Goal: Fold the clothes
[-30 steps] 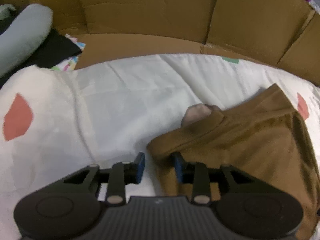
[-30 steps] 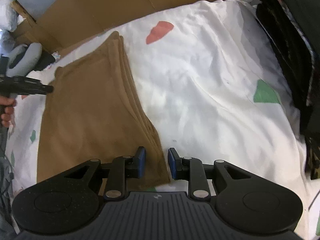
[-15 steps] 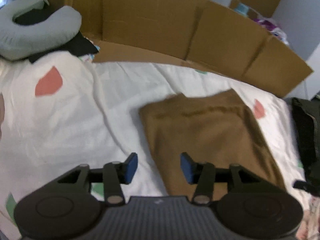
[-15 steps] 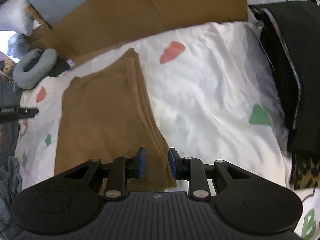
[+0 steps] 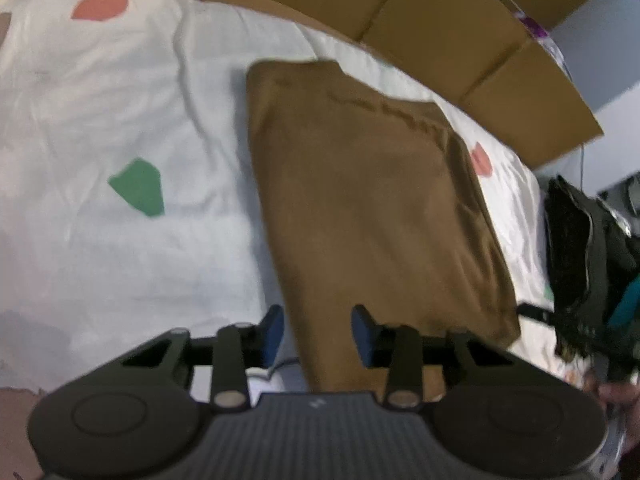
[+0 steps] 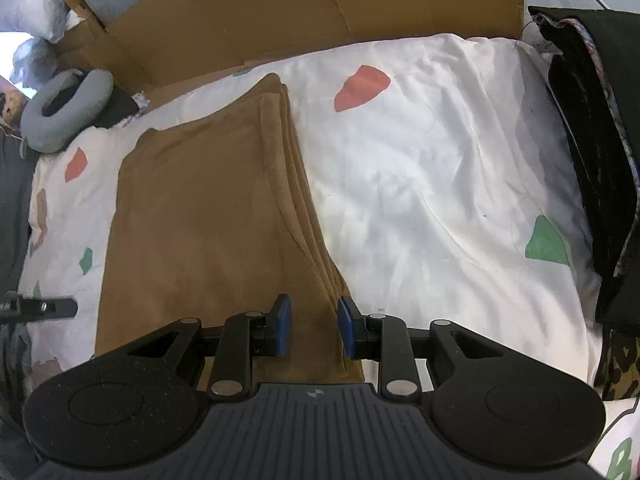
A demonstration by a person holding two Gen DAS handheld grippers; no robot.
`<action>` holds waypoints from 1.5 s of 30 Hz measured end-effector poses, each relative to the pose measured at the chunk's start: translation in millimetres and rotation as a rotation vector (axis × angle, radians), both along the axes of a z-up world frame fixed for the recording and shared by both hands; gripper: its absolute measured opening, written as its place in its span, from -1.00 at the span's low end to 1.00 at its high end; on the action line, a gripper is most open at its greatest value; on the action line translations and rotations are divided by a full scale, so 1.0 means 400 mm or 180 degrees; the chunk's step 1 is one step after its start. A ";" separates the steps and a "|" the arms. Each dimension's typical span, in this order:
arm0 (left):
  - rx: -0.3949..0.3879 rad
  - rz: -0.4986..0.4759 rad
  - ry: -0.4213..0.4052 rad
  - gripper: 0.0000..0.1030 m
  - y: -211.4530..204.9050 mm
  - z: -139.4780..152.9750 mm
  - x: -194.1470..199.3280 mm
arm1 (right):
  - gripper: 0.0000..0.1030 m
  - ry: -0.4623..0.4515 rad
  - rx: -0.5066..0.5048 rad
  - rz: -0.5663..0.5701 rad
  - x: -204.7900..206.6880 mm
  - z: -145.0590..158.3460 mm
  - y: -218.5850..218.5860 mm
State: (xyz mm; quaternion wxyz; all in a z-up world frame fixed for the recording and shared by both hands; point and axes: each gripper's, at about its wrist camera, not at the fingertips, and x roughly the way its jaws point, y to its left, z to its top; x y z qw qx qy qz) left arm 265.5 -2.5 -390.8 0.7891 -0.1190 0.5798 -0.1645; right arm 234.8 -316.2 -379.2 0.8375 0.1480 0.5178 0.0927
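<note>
A brown garment [image 5: 360,208] lies folded into a flat rectangle on the white bed sheet [image 5: 120,260]. My left gripper [image 5: 318,332] hovers over its near left edge. Its jaws are closing, the cloth edge runs below the gap, and the pads do not press on it. In the right wrist view the same garment [image 6: 200,232] shows stacked layers along its right side. My right gripper [image 6: 315,326] stands narrowly open just above the near right corner, with cloth showing flat between the pads. One of the left gripper's fingers [image 6: 48,304] pokes in at the left edge.
Cardboard panels [image 6: 280,12] wall off the back of the bed. A grey neck pillow [image 6: 68,108] lies at the far left corner. A pile of black clothes [image 6: 592,120] lines the right side. The sheet [image 6: 440,180] carries red and green patches.
My left gripper pulled back from the garment's far corner to its near left edge, its jaws widening and then narrowing. The garment now lies flat. The right gripper rose slightly.
</note>
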 end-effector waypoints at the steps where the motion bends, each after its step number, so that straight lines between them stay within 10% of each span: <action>1: -0.0004 -0.0002 0.0023 -0.24 -0.001 -0.006 -0.005 | -0.46 0.0008 -0.0027 0.0027 0.001 -0.001 0.004; 22: -0.0105 -0.0388 0.0570 -0.38 -0.033 -0.120 -0.121 | -0.45 0.0117 -0.0118 0.0076 -0.017 -0.046 0.005; 26: -0.0258 -0.0279 0.0480 -0.36 -0.005 -0.083 -0.122 | -0.11 0.0019 -0.0005 0.0036 -0.012 -0.034 -0.003; 30: -0.0357 -0.0085 0.0362 -0.08 0.017 -0.069 -0.110 | -0.11 0.0015 0.0024 0.0049 -0.002 -0.040 -0.006; 45: -0.1095 0.0505 0.0549 -0.09 0.050 -0.170 -0.103 | -0.04 0.0151 0.0673 -0.0116 0.042 -0.117 -0.059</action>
